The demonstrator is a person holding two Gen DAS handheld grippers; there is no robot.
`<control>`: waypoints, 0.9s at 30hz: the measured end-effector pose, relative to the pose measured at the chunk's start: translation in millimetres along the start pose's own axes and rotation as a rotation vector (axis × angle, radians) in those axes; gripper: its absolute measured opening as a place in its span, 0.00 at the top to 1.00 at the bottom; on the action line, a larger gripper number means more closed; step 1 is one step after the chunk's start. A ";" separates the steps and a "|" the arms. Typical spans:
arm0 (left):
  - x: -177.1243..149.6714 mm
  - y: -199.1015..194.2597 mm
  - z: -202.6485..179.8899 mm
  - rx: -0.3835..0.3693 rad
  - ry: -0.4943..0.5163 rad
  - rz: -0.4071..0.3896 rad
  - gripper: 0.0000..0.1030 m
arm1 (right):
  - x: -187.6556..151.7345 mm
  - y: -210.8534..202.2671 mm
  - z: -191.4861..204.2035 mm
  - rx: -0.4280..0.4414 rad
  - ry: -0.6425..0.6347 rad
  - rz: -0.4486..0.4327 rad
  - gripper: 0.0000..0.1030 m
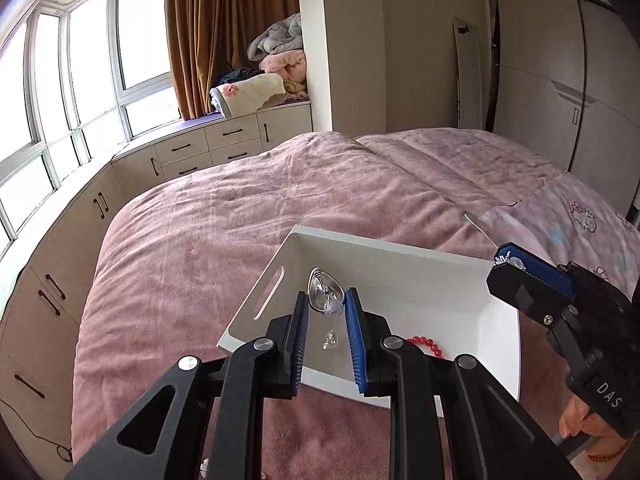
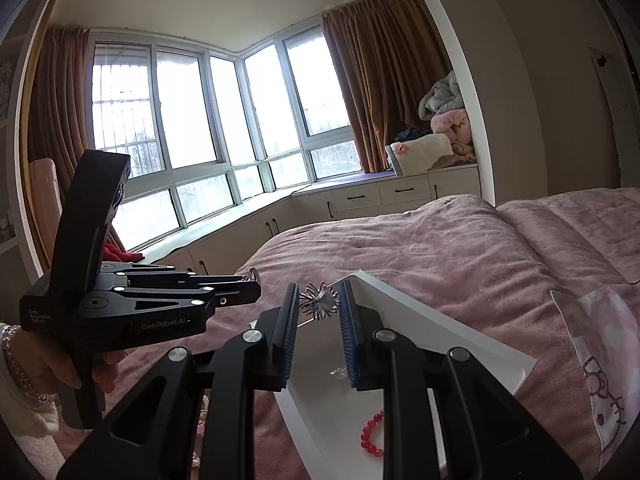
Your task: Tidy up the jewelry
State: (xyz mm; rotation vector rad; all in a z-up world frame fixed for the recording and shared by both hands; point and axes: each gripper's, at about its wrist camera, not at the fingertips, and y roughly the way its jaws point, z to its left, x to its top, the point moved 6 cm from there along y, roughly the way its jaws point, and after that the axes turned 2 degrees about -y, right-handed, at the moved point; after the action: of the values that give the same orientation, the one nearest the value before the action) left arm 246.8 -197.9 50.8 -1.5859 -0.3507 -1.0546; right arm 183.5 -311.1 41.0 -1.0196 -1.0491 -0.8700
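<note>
While the left gripper [image 1: 327, 312] clamps a silver pendant [image 1: 324, 294] above the white tray [image 1: 400, 280], the right gripper [image 2: 319, 307] pinches a spiky silver brooch [image 2: 319, 302] at its fingertips.

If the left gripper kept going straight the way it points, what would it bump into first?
Probably the white tray: the left gripper, holding a silver teardrop piece, aims down into it, toward a small clear trinket on its floor. Depth is uncertain.

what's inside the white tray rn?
In the white rectangular tray: a red bead bracelet and a small clear crystal piece. Claw fingers cover part of the tray floor, so anything beneath them is hidden.
</note>
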 end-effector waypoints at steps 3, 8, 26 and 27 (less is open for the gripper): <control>11.3 19.2 -9.5 -0.006 -0.003 0.027 0.77 | -2.0 13.8 -12.0 -0.036 0.012 0.027 0.80; 10.1 66.3 -11.9 -0.003 -0.008 0.160 0.77 | -24.4 47.5 -43.6 -0.082 0.083 0.201 0.80; -13.1 131.6 -17.3 0.037 0.066 0.287 0.50 | -48.3 54.9 -71.9 -0.091 0.134 0.302 0.55; -10.5 125.8 -15.9 0.033 0.068 0.262 0.48 | -46.9 53.9 -70.5 -0.079 0.140 0.291 0.53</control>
State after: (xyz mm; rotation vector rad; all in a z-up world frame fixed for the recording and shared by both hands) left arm 323.4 -248.3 -37.4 -1.5156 -0.1089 -0.8931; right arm 239.0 -357.8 -28.3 -1.1283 -0.7309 -0.7368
